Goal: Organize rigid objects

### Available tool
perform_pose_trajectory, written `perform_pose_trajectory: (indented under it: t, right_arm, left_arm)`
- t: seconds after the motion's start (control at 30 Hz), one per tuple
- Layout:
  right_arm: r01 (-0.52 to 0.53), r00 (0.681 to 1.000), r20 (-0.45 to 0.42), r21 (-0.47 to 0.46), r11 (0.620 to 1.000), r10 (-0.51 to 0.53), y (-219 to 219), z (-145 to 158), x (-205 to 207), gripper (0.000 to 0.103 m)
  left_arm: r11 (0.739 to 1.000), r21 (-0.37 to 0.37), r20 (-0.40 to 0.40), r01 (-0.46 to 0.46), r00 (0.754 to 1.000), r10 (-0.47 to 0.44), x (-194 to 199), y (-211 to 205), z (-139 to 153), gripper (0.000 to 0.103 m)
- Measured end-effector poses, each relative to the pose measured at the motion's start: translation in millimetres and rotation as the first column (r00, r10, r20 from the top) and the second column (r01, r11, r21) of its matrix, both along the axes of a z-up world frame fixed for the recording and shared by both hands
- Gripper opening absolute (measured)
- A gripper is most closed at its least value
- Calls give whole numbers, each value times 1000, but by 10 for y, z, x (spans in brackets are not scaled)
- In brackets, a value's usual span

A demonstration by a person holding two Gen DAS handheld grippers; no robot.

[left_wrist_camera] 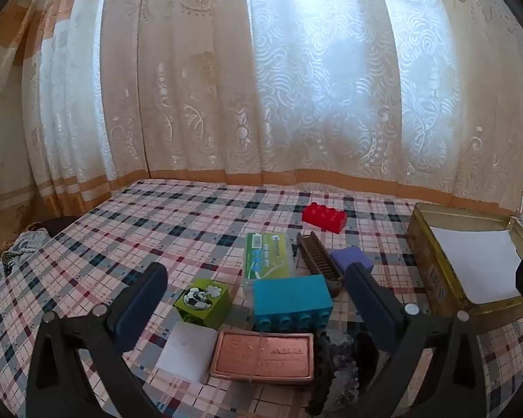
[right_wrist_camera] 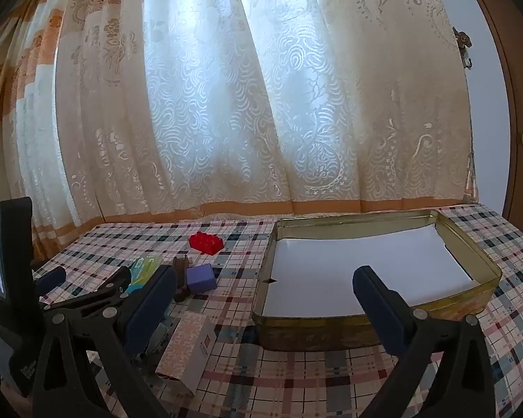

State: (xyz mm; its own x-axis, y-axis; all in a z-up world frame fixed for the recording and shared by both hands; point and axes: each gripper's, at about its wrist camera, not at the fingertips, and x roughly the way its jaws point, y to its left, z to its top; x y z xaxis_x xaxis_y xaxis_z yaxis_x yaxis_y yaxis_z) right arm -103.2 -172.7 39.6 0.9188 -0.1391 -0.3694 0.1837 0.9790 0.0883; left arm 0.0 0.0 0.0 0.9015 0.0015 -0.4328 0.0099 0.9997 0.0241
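Observation:
In the left wrist view my left gripper (left_wrist_camera: pixel 258 299) is open and empty above a cluster on the plaid table: a green football cube (left_wrist_camera: pixel 203 301), a blue brick (left_wrist_camera: pixel 292 302), a copper plate (left_wrist_camera: pixel 263 354), a white block (left_wrist_camera: pixel 188 350), a green-labelled clear case (left_wrist_camera: pixel 268 257), a brown comb (left_wrist_camera: pixel 319 261), a purple block (left_wrist_camera: pixel 351 257) and a red brick (left_wrist_camera: pixel 324 216). The gold tin (left_wrist_camera: pixel 432 271) lined with white paper stands at the right. In the right wrist view my right gripper (right_wrist_camera: pixel 265 296) is open and empty before the tin (right_wrist_camera: pixel 310 331). The red brick (right_wrist_camera: pixel 205 242) and purple block (right_wrist_camera: pixel 201 277) show left.
Lace curtains hang along the table's far edge. In the right wrist view a patterned white box (right_wrist_camera: pixel 188 348) lies near the left finger, and the left gripper's body (right_wrist_camera: pixel 87 296) with its screen sits at far left. A dark spiky object (left_wrist_camera: pixel 334 365) lies beside the copper plate.

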Motion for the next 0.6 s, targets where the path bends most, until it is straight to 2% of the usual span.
perform_pose_trajectory:
  t: [0.1, 0.6]
  right_arm:
    - [0, 1000, -29, -9, 1000, 0, -7, 12, 8, 102]
    - [5, 1000, -5, -43, 999, -5, 24, -23, -7, 102]
  left_arm:
    - [1000, -3, -6, 2, 1000, -2, 0, 3, 0, 103]
    - [1000, -19, -11, -2, 1000, 2, -39, 94, -29, 103]
